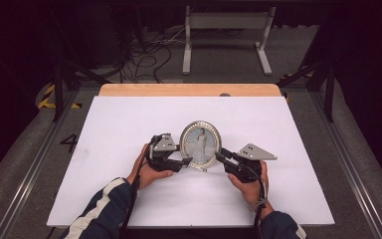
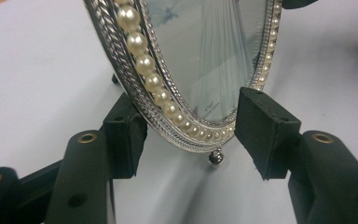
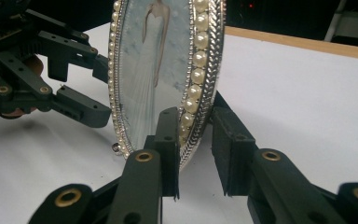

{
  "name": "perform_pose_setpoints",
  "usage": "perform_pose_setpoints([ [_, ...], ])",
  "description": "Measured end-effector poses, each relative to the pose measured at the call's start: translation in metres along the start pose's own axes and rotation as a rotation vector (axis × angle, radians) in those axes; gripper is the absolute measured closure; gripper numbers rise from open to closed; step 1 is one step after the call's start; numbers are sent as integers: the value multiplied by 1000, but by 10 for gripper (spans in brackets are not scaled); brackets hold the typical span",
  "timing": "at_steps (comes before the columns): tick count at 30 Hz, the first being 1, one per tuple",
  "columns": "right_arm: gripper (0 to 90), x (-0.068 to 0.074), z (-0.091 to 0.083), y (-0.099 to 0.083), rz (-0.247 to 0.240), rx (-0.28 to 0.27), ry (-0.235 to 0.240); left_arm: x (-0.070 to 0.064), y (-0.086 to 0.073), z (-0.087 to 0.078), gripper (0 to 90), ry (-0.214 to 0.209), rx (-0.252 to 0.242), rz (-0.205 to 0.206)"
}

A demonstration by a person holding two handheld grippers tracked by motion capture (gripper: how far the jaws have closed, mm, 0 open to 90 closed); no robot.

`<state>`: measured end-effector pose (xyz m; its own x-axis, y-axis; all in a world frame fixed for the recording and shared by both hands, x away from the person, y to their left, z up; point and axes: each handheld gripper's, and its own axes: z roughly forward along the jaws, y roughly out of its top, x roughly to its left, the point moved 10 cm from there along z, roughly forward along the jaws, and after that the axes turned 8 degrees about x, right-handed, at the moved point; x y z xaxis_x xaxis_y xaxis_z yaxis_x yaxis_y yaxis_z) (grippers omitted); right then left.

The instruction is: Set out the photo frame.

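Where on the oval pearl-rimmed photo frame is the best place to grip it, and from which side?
Grip the photo frame by its thin rim, low on each side edge, coming in sideways. It stands upright, so jaws can straddle the rim front and back, as the left gripper and right gripper do.

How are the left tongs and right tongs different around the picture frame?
Left tongs gape wide, with space beside the picture frame; right tongs sit narrow, close against its rim. Left tongs straddle the frame's left edge, right tongs its right edge. Both are black.

Black grippers (image 1: 179, 158) — navy white-striped sleeves (image 1: 104, 206)
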<state>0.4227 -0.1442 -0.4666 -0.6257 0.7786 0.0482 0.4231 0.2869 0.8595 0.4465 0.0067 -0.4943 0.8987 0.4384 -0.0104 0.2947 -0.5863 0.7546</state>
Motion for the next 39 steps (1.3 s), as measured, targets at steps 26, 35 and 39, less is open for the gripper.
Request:
perform_pose_setpoints([
  [26, 747, 1, 6, 4, -10, -2, 0, 1, -5, -13, 650, 47, 29, 24],
  [35, 741, 3, 7, 4, -28, 4, -3, 0, -9, -14, 649, 60, 45, 36],
  [39, 745, 4, 7, 2, -33, 10, 1, -1, -10, -14, 647, 64, 42, 39],
])
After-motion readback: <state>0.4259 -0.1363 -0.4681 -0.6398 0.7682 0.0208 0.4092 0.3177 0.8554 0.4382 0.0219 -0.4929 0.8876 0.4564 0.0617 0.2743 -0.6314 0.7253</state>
